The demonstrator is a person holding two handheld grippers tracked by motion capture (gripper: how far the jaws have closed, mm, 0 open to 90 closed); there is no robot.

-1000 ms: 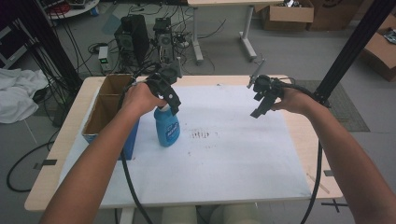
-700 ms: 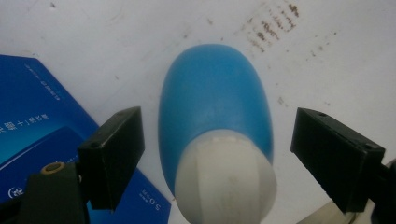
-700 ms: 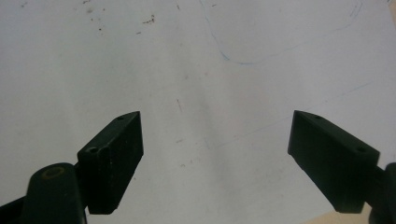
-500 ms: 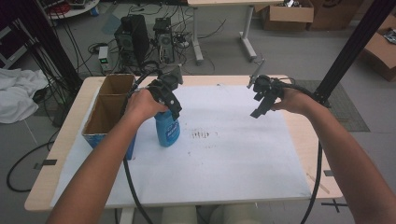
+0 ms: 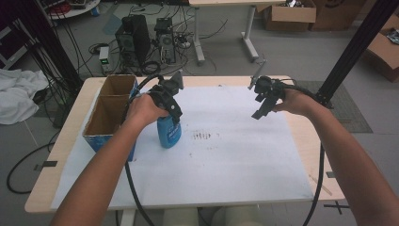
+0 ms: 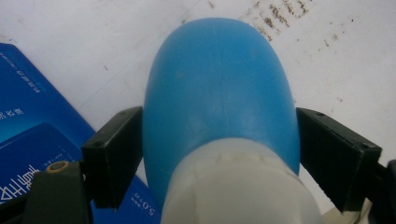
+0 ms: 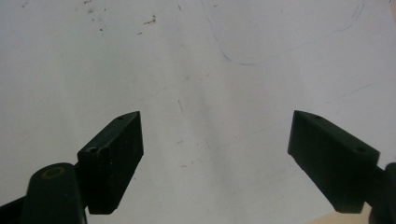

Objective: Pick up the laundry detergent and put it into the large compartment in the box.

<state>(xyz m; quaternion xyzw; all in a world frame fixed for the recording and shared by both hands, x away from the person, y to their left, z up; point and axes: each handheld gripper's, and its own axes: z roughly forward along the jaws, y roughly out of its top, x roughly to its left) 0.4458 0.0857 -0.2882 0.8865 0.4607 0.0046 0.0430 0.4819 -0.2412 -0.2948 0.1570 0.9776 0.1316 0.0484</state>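
Blue bottle [image 5: 169, 132]: upright on the surface [image 5: 244, 160], just beside the cardboard box [image 5: 106, 117], at its 3 o'clock.
Left gripper [image 6: 219, 135]: jaws just closing onto the bottle's sides, seemingly touching; grasp looks nearly made.
Right gripper [image 7: 215, 140]: released, nothing between jaws.
Remaining: lift and placement, likely.

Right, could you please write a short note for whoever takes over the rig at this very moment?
Left gripper: its fingers have just been closing and now meet both sides of the blue plastic bottle with a white neck.
Right gripper: open, holding nothing, above the white sheet.
Things: the bottle stands upright on the sheet, right beside the open blue cardboard box.
Done: bottle reached and gripped.
Left: it is not yet lifted; probably raise it next, perhaps toward the box. Squeeze gently, since the rounded sides may slip.
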